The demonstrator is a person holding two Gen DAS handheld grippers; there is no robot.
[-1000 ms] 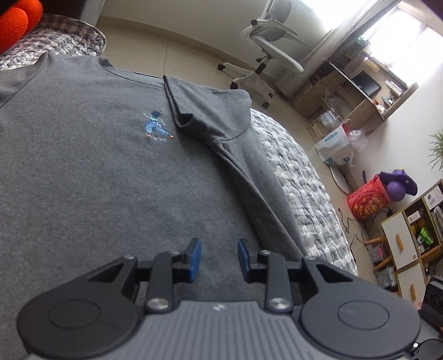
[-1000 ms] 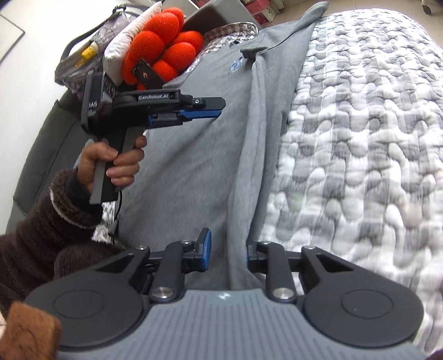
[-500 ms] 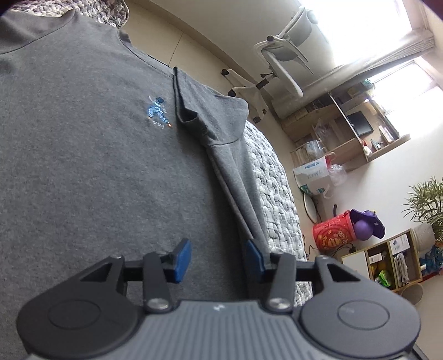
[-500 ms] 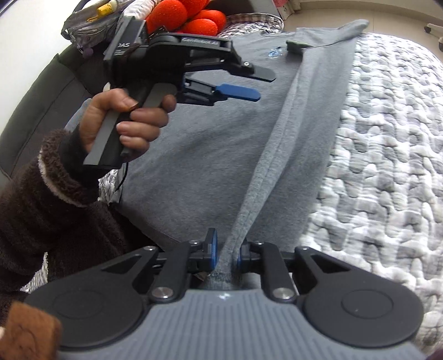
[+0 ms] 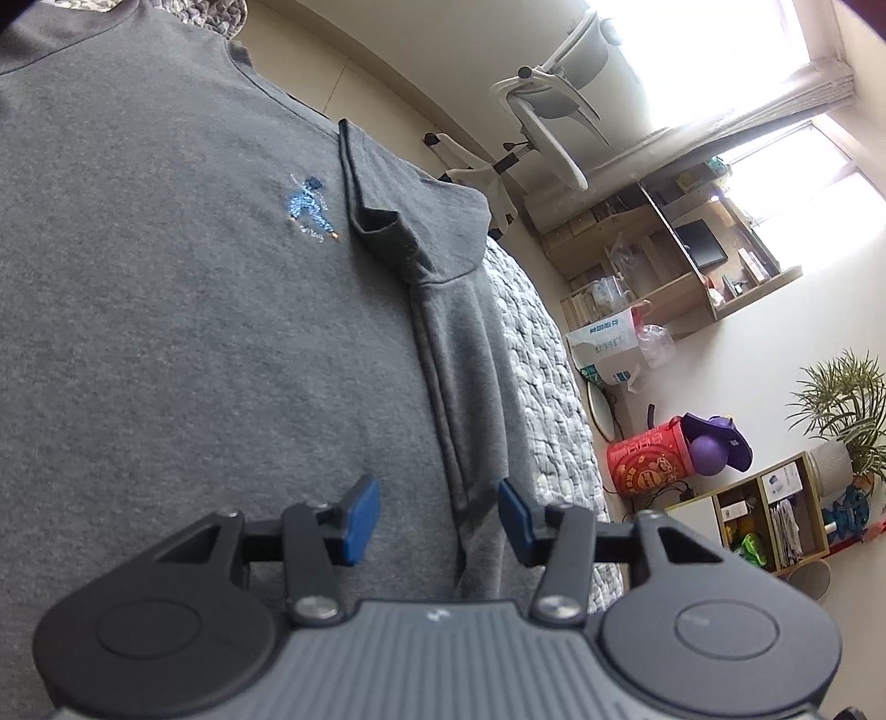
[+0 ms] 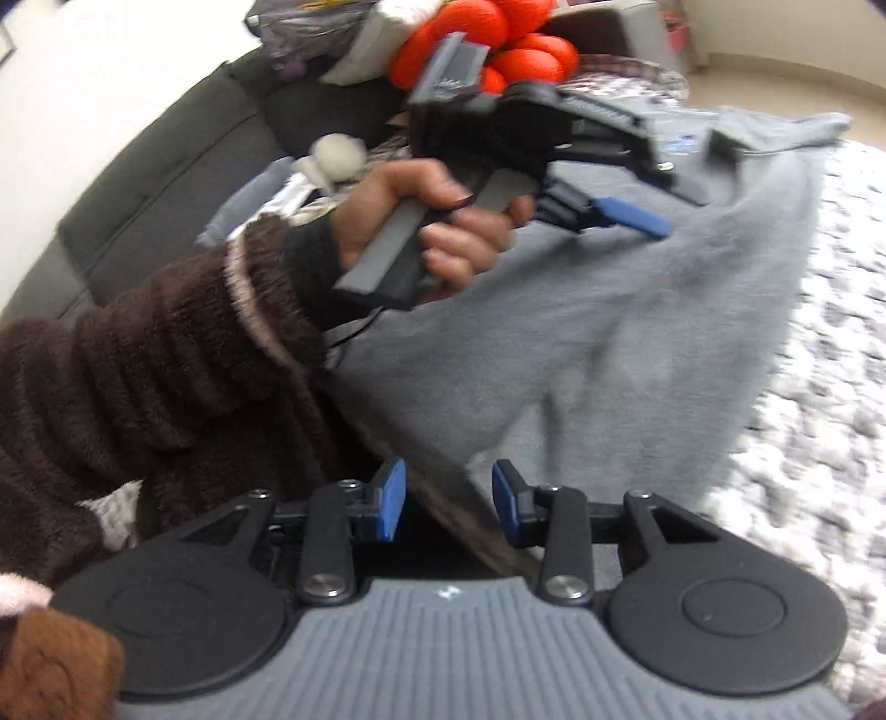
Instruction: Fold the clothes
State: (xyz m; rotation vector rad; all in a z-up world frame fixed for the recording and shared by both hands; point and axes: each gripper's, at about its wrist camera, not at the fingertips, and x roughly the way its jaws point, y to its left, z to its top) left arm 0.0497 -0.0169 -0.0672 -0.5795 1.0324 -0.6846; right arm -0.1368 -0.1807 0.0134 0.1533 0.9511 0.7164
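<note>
A grey T-shirt [image 5: 166, 310] with a small blue figure print [image 5: 307, 207] lies flat on a quilted bed cover [image 5: 545, 376]. Its right sleeve and side are folded inward along a long crease [image 5: 443, 399]. My left gripper [image 5: 438, 523] is open, low over the shirt's lower part with the fold edge between the jaws. In the right wrist view the shirt [image 6: 581, 310] looks blurred. My right gripper [image 6: 448, 507] is open and empty just off the shirt's hem corner. The left gripper [image 6: 631, 216] shows there above the shirt, held by a hand.
Orange cushions [image 6: 498, 39] and a dark sofa [image 6: 138, 183] lie beyond the bed. A white office chair [image 5: 554, 133], shelves with clutter [image 5: 692, 266], a red drum [image 5: 648, 462] and a plant [image 5: 841, 404] stand on the floor side.
My right gripper let go of the shirt's hem edge, opened and drew back. My left gripper opened wider and shifted toward the folded side.
</note>
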